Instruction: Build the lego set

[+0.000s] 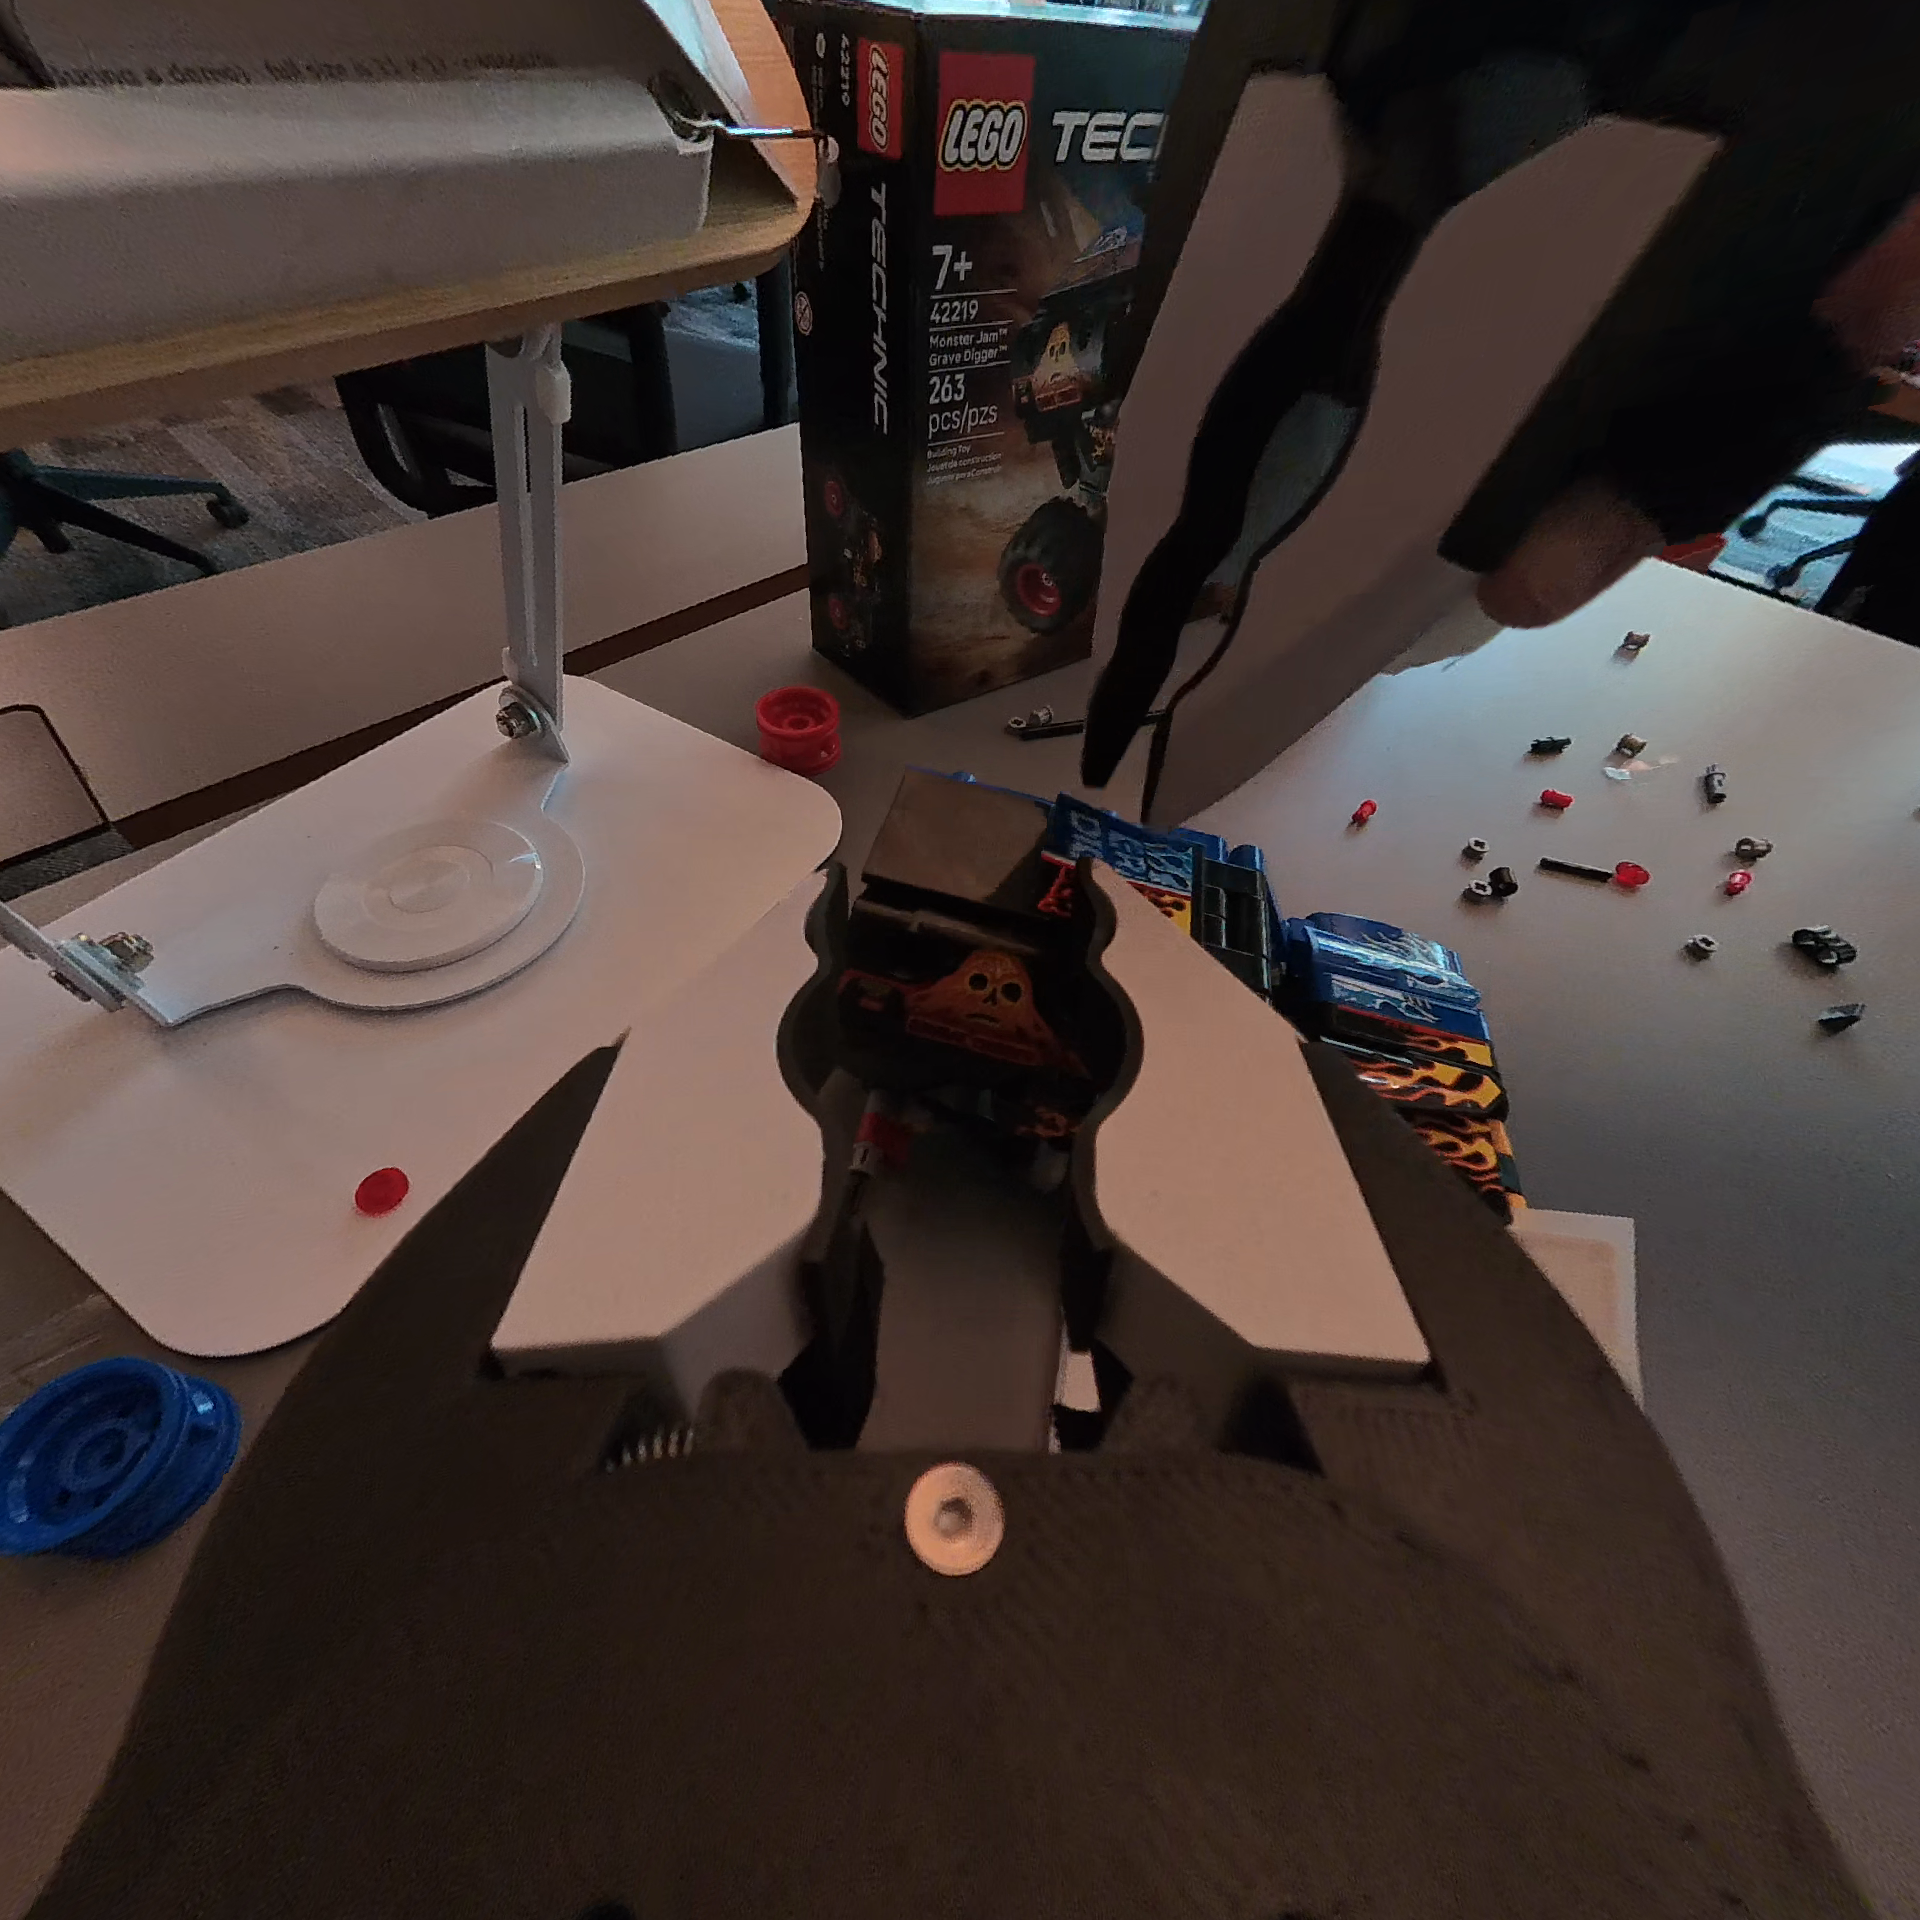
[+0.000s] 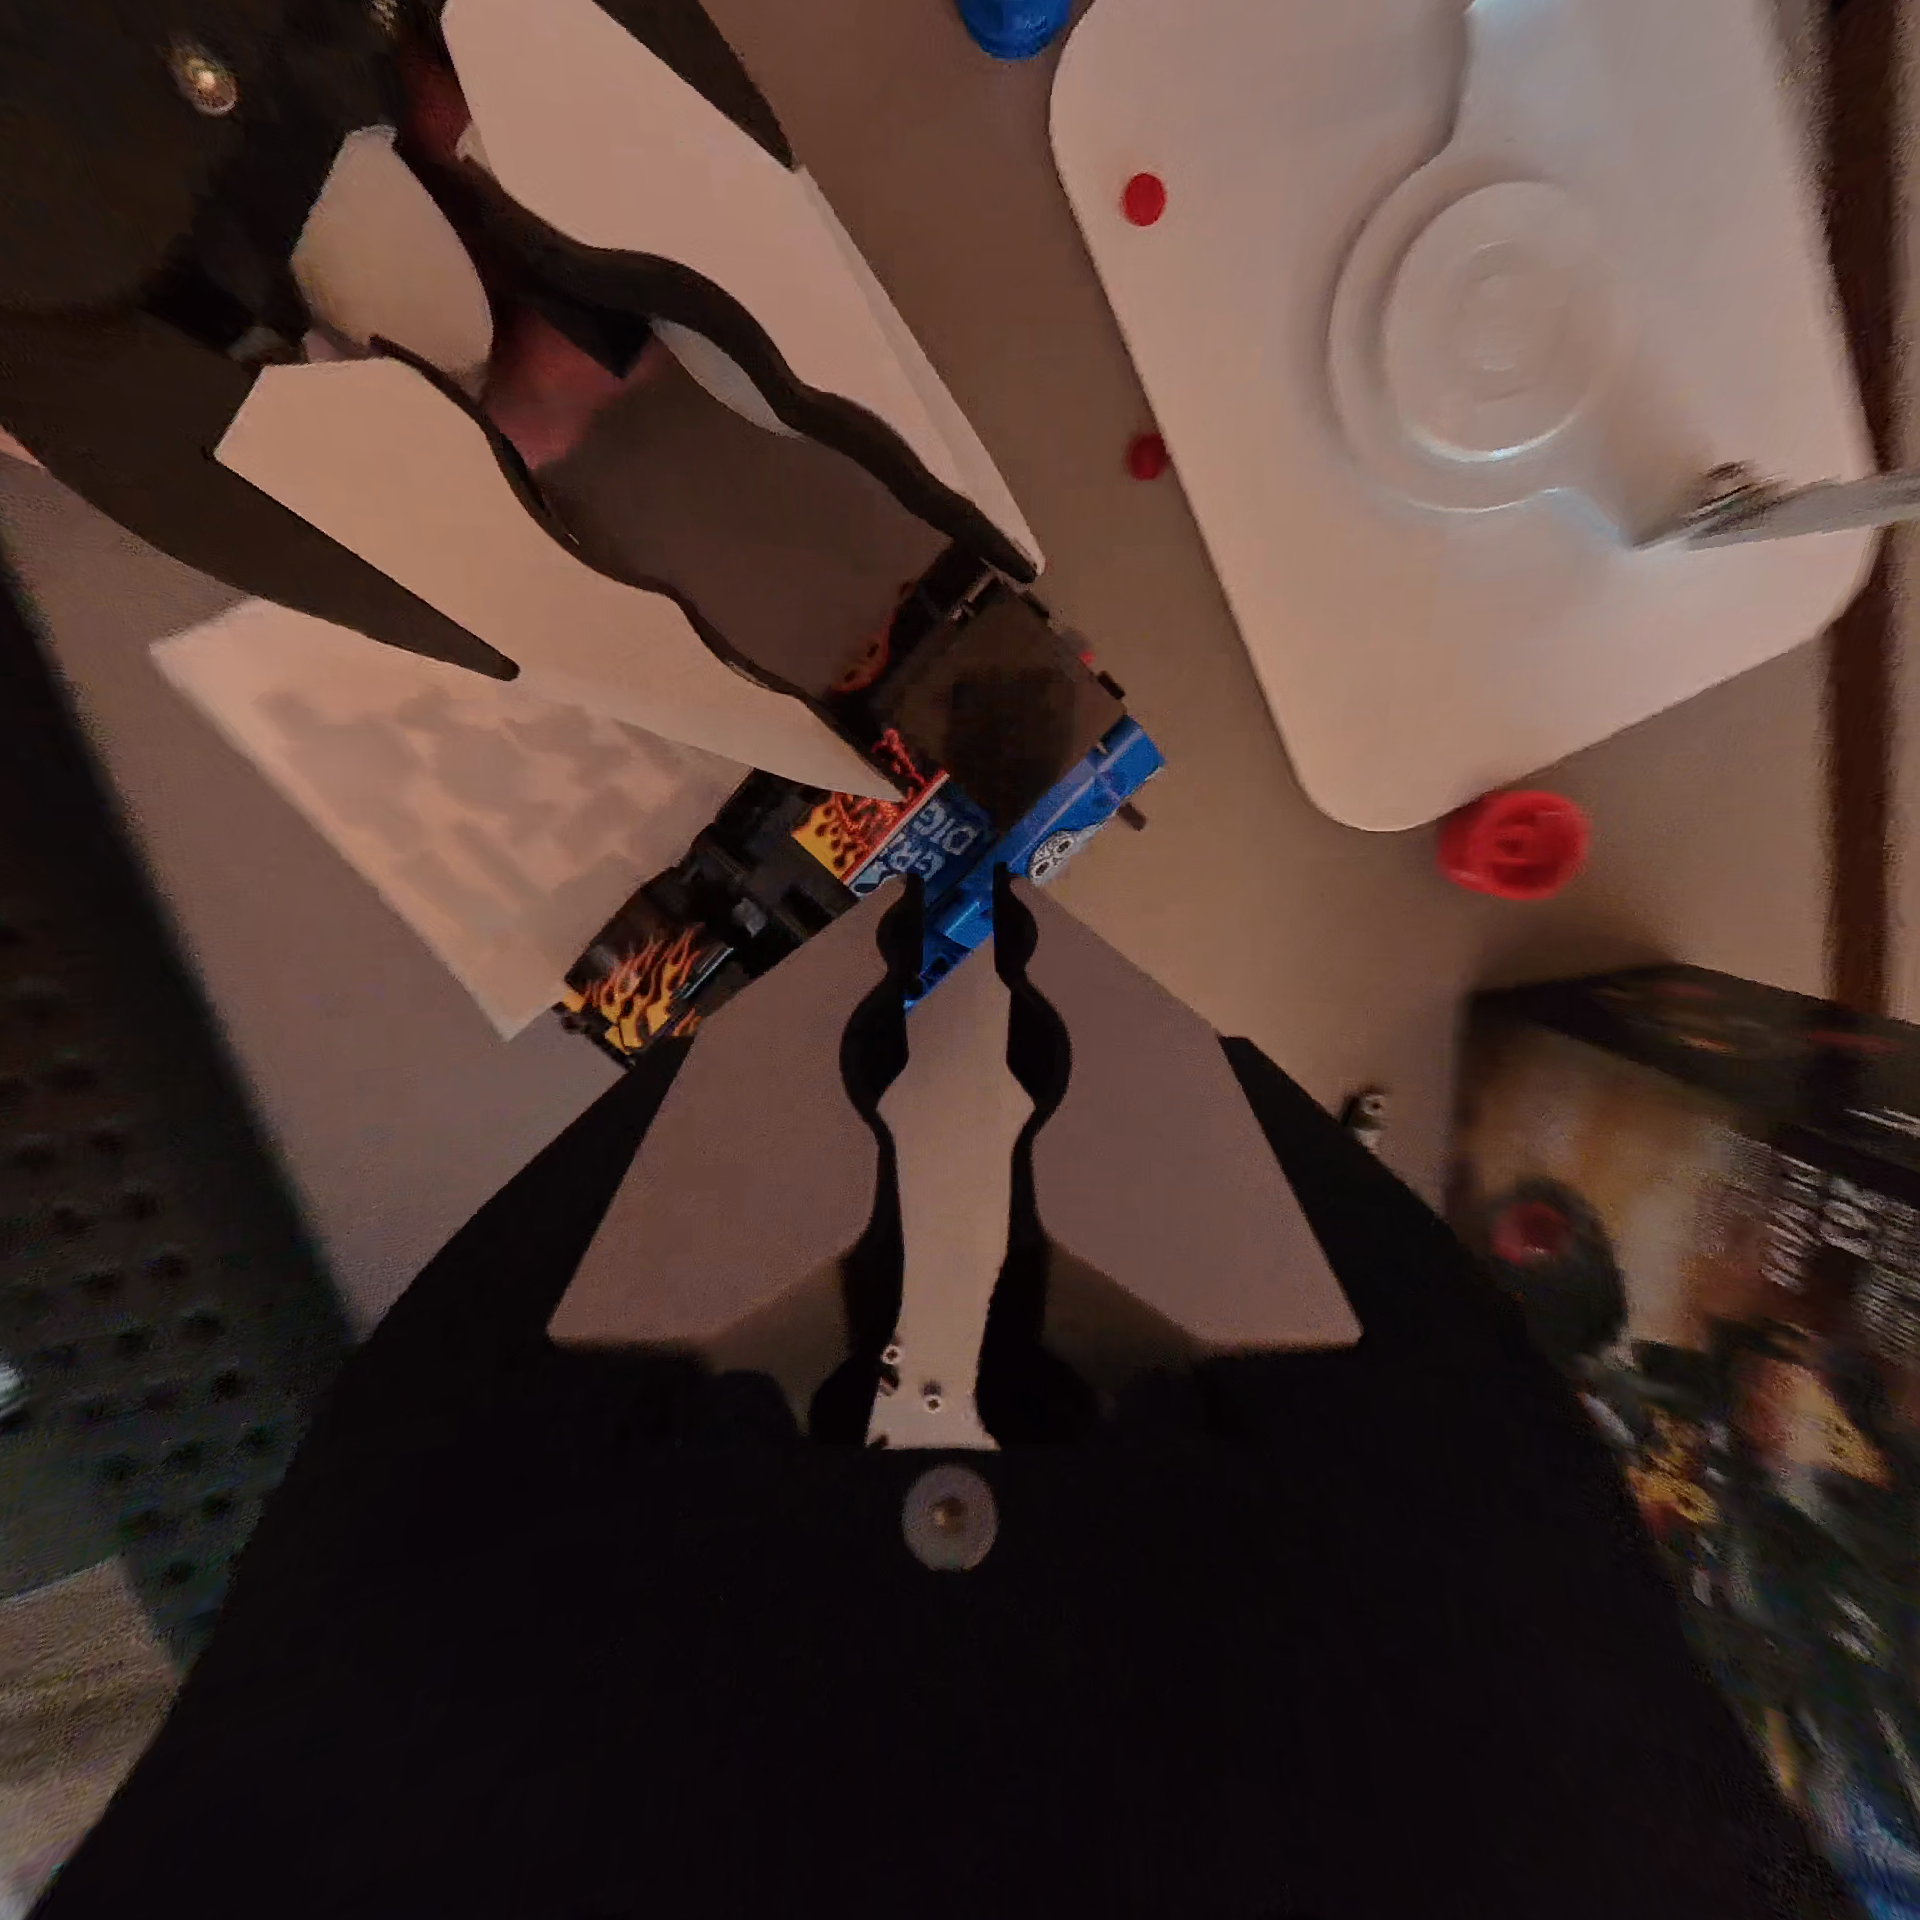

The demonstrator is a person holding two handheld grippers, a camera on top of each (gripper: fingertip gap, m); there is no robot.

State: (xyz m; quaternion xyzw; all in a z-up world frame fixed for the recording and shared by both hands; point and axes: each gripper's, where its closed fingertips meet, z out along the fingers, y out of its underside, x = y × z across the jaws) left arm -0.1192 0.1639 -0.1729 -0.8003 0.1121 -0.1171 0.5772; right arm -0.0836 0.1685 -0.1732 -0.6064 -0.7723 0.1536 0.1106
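Note:
The truck model [image 1: 977, 997] is black with a skull face, flame decals and blue panels. My left gripper [image 1: 961, 883] is shut on its front end and holds it just above the table. In the right wrist view the model [image 2: 987, 717] sits between the left gripper's fingers [image 2: 727, 717]. My right gripper [image 2: 956, 881] comes in from the far side [image 1: 1127, 795] with its tips a narrow gap apart at the model's blue rear edge [image 2: 1081, 800]. Blue shows between the tips. I cannot tell whether they grip it.
A white stand base [image 1: 260, 1091] lies left with a red stud [image 1: 381, 1191] on it. A red hub [image 1: 798, 729], a blue hub [image 1: 109, 1455] and the set's box [image 1: 966, 416] are near. Several small parts [image 1: 1621, 873] lie right. A white sheet [image 2: 436, 810] is under the model.

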